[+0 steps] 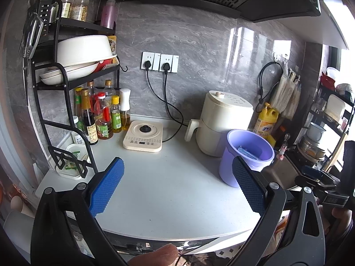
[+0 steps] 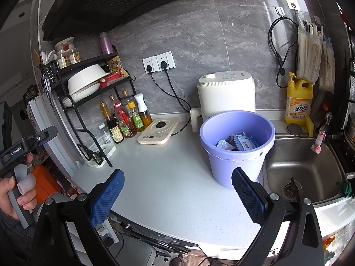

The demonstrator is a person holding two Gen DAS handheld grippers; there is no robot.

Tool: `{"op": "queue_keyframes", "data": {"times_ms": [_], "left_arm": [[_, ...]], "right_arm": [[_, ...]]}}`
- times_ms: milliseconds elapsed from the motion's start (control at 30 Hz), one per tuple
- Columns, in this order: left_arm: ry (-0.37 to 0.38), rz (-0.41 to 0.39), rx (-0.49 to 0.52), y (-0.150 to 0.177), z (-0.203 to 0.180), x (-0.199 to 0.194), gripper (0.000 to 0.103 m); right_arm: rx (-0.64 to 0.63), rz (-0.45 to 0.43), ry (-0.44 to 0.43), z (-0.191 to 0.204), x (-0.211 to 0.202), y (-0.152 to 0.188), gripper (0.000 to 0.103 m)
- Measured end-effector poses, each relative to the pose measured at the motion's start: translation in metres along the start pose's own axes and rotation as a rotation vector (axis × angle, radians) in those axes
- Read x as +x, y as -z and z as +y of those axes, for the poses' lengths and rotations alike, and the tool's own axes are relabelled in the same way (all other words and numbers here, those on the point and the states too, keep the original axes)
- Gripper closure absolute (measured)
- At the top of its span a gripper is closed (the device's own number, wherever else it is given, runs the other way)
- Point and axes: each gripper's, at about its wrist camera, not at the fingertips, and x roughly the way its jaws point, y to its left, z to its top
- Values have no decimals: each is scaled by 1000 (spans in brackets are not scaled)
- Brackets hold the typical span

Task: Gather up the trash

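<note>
Sitting upright on the counter (image 2: pixel 168 190), the purple bucket (image 2: pixel 237 153) stands ahead and to the right of your right gripper (image 2: pixel 177 196), mouth up, its long axis vertical. Blue and white wrappers (image 2: pixel 240 143) lie loose in its bottom, pointing no clear way. From your left gripper (image 1: pixel 177 186) the same bucket (image 1: pixel 246 155) is further to the right, just past the right finger. Both tools have their jaws wide apart and hold nothing.

No loose trash shows on the counter between the fingers, so you look close to done, or you must search elsewhere.

The risks, as I judge them: the bucket stands just beside the sink (image 2: pixel 310 173), so a nudge from your right finger could tip it over that edge and spill the wrappers. It looks light and would slide easily. Behind it the white appliance (image 2: pixel 226 93) stands close, and a black cord (image 2: pixel 177 102) runs across the counter to the flat cooker (image 2: pixel 158 132) ahead of you; a low sweep could snag it. The bottles (image 2: pixel 124 119) ahead to your left would topple at a careless swing.
</note>
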Motion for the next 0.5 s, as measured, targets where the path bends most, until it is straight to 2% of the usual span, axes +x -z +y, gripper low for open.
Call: {"op": "queue_keyframes", "data": {"times_ms": [267,500], "left_arm": [[-2,7,9,-2,4,11,6],[-11,54,-9,2,21,30,6]], "right_arm": [[5,16,-1,2,15,1,8],[-8,46,-2,6,38,2,8]]}}
